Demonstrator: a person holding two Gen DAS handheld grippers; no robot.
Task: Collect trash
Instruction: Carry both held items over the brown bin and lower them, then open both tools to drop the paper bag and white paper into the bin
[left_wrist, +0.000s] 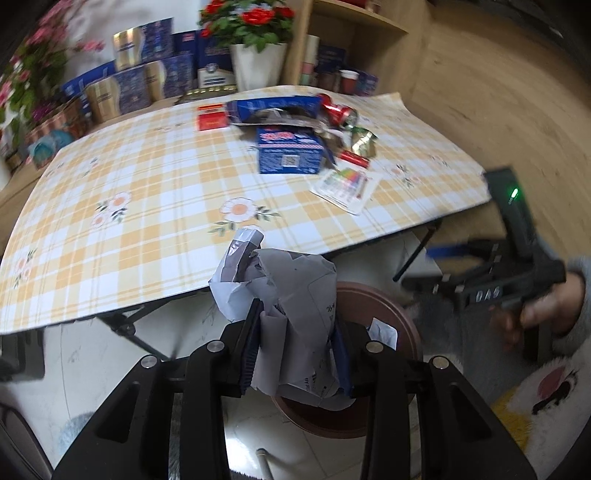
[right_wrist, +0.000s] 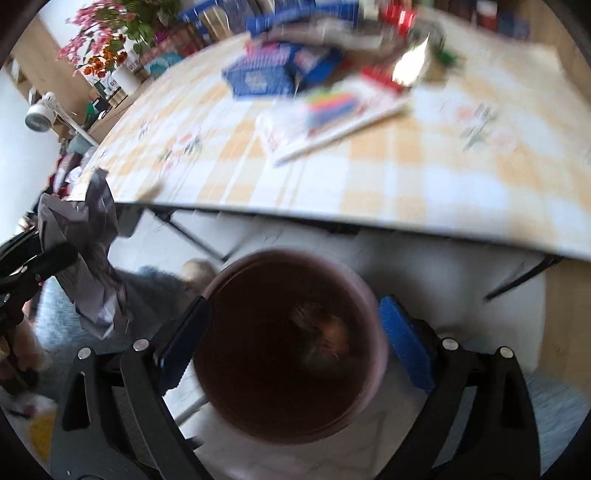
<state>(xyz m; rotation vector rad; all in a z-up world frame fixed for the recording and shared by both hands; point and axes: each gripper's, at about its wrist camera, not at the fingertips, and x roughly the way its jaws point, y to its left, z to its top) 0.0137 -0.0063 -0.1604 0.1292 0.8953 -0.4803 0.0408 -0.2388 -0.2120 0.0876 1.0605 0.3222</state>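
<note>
The left gripper (left_wrist: 295, 354) is pinching a crumpled wad of grey-and-white paper (left_wrist: 291, 291) between its two blue pads (left_wrist: 249, 350); the wad is bulging up and out above the fingers. It is hanging off the near edge of the table (left_wrist: 155, 206), over the floor, with the brown bin (left_wrist: 402, 325) showing directly behind and below it. In the right wrist view the same paper wad (right_wrist: 85, 254) is showing at the far left, beside the bin and not inside it.

The right gripper (right_wrist: 291, 343) is standing spread wide, its blue pads (right_wrist: 406, 343) sitting on either side of the bin rim (right_wrist: 373, 314), holding nothing. The bin is standing on the pale floor just beyond the table's near edge. Something brownish is lying at the bottom of the bin; blur is preventing identification. In the left wrist view the right gripper (left_wrist: 447, 273) is appearing at the right edge, held in a hand (left_wrist: 539, 310).

The table is wearing a yellow-and-white checked cloth with flower prints. Trash is lying grouped toward its far right part: a blue carton (left_wrist: 290, 155), a red box (left_wrist: 212, 118), a crushed red can (left_wrist: 338, 112), a torn blue packet (left_wrist: 273, 107), gold foil (left_wrist: 364, 144) and a flat card of coloured markers (left_wrist: 347, 188). A potted plant with red flowers (left_wrist: 255, 40) is standing behind the table.
</note>
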